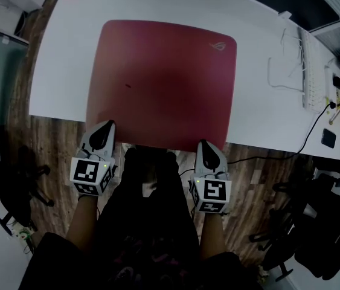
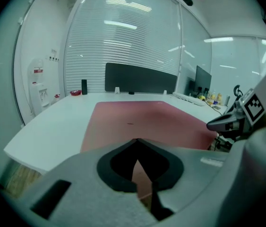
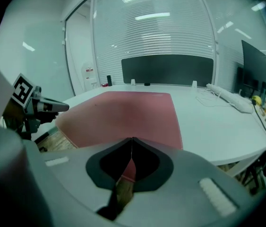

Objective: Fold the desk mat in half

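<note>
Desk mat point(image 1: 166, 83) status: it lies fully flat and unfolded on the white desk point(image 1: 61, 59), straight ahead of both sets of jaws, with its near edge directly under their tips. No part of the fold is done. The left gripper point(image 1: 108, 127) sits at the near-left corner and the right gripper point(image 1: 203, 145) at the near-right corner. On both, the jaws are closed together tip to tip. I cannot confirm that either pair has the mat edge caught between its pads, and neither corner looks lifted. By my reading, what remains is the whole job: secure both near corners, raise them, carry them over to the far edge, and lay the half down square. Beyond the jaws the mat surface is bare, so nothing obstructs the fold line. A white keyboard point(image 1: 310, 71) and a black cable point(image 1: 305, 139) lie well off to the right of the right jaws, apart from the mat. A dark panel point(image 3: 168, 70) stands past the far edge.
</note>
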